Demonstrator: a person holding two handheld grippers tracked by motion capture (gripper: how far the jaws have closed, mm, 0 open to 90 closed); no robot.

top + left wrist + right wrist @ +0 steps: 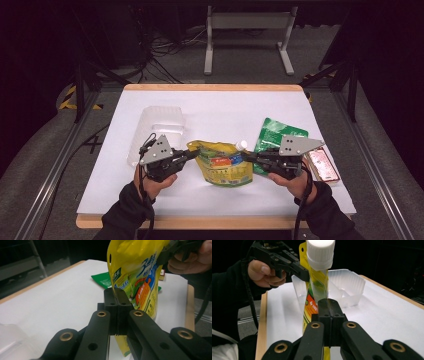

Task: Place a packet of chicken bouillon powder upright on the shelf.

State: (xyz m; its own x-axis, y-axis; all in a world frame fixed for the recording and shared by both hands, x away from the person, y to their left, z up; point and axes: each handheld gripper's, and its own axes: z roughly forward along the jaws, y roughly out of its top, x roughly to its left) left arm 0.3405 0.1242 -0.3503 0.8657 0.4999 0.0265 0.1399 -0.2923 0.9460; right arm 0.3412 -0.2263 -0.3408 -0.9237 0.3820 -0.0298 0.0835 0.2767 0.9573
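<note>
Nearest the person, two sleeved forearms come in over the table's front edge. The left gripper is clamped on the left edge of the yellow pouch; in the left gripper view its jaws stand pressed together with the pouch edge pinched between them. The right gripper is closed on the pouch's right side, just below the white cap; in the right gripper view the jaws meet on the pouch's narrow neck with the cap standing above them. The pouch hangs between the two grippers over the middle of the white table, its lower part near or on the surface; which cannot be told.

Just beyond the right gripper lies a green packet, and beside the right hand a pink packet. Behind the left gripper sits a clear tray, well apart from the green packet.
</note>
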